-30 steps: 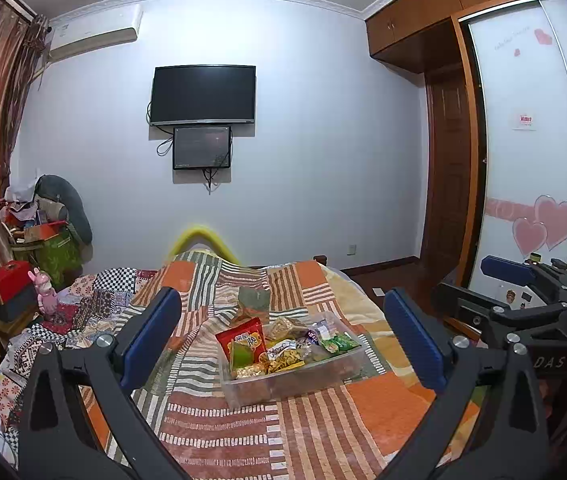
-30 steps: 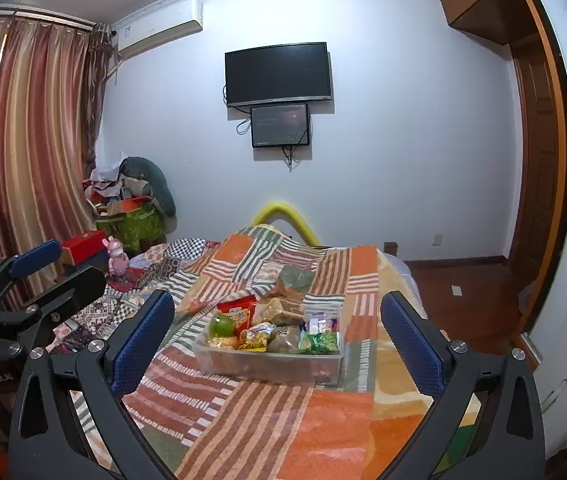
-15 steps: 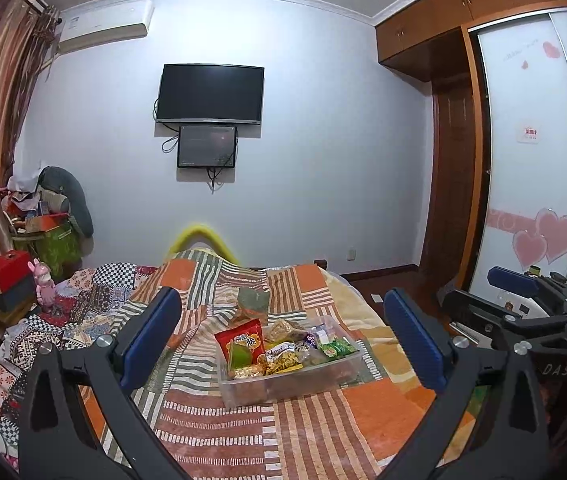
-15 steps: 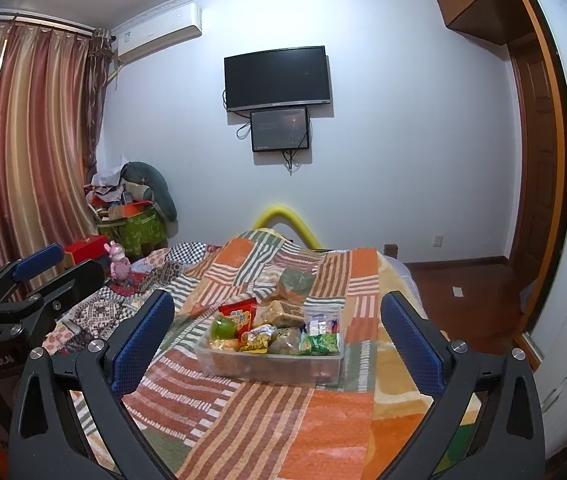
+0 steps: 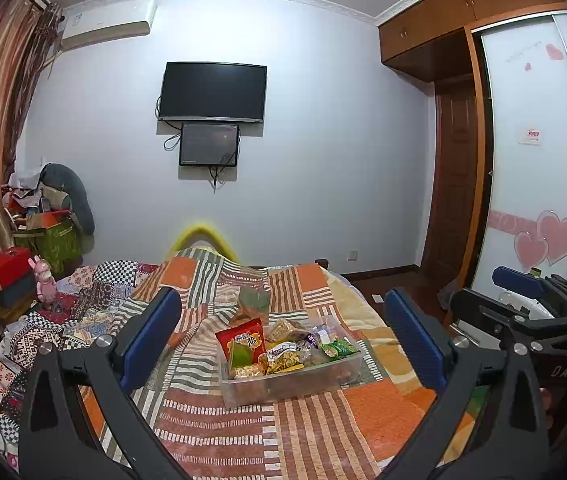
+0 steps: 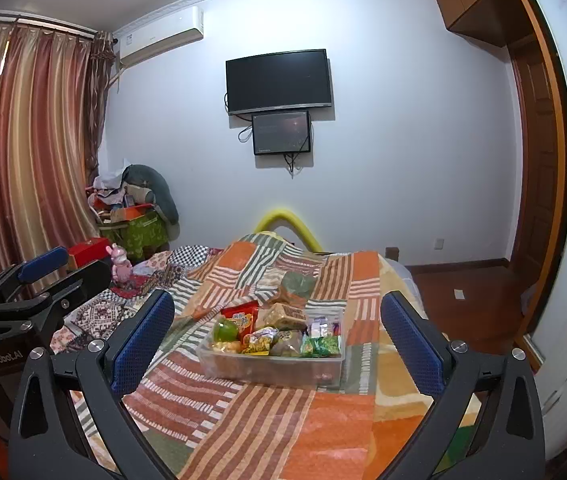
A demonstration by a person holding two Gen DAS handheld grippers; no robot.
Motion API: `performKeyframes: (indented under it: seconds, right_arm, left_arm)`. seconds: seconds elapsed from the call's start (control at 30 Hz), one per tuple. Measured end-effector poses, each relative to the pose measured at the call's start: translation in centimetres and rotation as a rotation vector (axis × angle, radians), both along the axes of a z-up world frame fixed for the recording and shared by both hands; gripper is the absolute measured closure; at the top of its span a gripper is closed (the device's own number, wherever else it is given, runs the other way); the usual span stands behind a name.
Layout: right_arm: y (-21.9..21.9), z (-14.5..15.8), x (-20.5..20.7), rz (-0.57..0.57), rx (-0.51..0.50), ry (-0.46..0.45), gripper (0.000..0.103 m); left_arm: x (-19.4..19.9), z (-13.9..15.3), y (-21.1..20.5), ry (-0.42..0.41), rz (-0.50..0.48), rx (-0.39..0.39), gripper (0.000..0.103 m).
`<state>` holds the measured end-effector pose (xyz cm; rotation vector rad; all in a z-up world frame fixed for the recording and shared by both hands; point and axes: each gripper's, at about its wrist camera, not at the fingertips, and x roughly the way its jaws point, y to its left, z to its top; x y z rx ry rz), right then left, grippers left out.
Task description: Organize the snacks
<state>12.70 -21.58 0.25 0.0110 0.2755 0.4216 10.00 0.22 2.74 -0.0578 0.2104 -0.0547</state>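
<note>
On the bed [image 5: 323, 432], the snack bin [image 5: 289, 380] could be tipped by spread, empty fingers [image 5: 151, 340] on soft quilt.

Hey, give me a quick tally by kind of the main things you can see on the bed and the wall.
Clear snack bins: 1
Red snack bags: 1
Green snack packs: 1
Green round fruit: 1
Wall screens, big and small: 2
Total: 6
</note>
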Motion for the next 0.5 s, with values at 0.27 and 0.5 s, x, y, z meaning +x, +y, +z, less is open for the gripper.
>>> performKeyframes:
  seconds: [0.27, 0.5]
  right_arm:
    - [0.01, 0.06, 0.05, -0.001, -0.002, -0.001, 0.0]
    - [-0.02, 0.07, 0.09, -0.004, -0.004, 0.001, 0.0]
  left_arm:
    - [0.17, -0.07, 0.15, 0.005, 0.002, -0.013, 0.0]
    - [0.22, -0.19, 0.19, 0.01, -0.001, -0.014, 0.0]
